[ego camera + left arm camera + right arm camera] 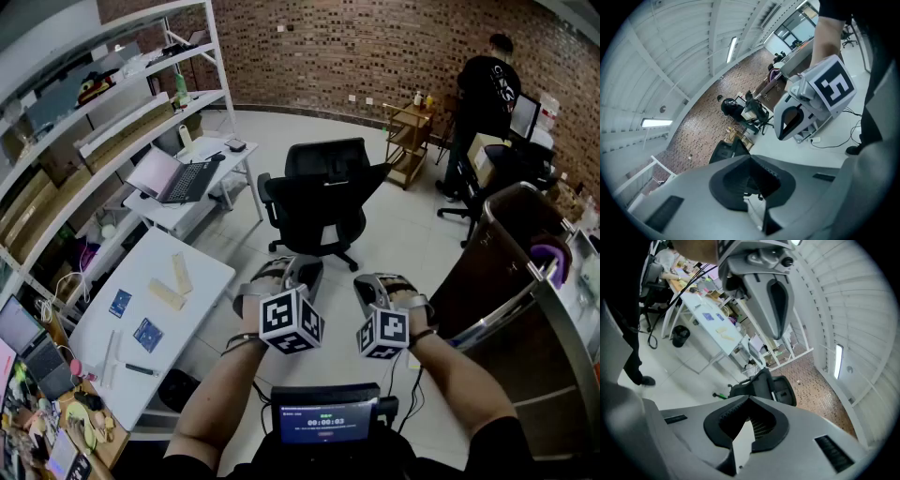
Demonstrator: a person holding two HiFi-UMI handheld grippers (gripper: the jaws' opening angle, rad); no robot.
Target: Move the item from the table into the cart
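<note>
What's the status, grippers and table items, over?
Both shut, empty: left gripper, right gripper. On white table, left side: wooden blocks, blue cards, untouched. Straight ahead: black office chair.

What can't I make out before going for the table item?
- Cart interior: head view, dark and cut off by the right edge.
- Print on the blue cards on the white table: head view, too small.
- Left gripper and right gripper fingers: head view, behind their marker cubes and bodies; their own views show them shut, empty.
</note>
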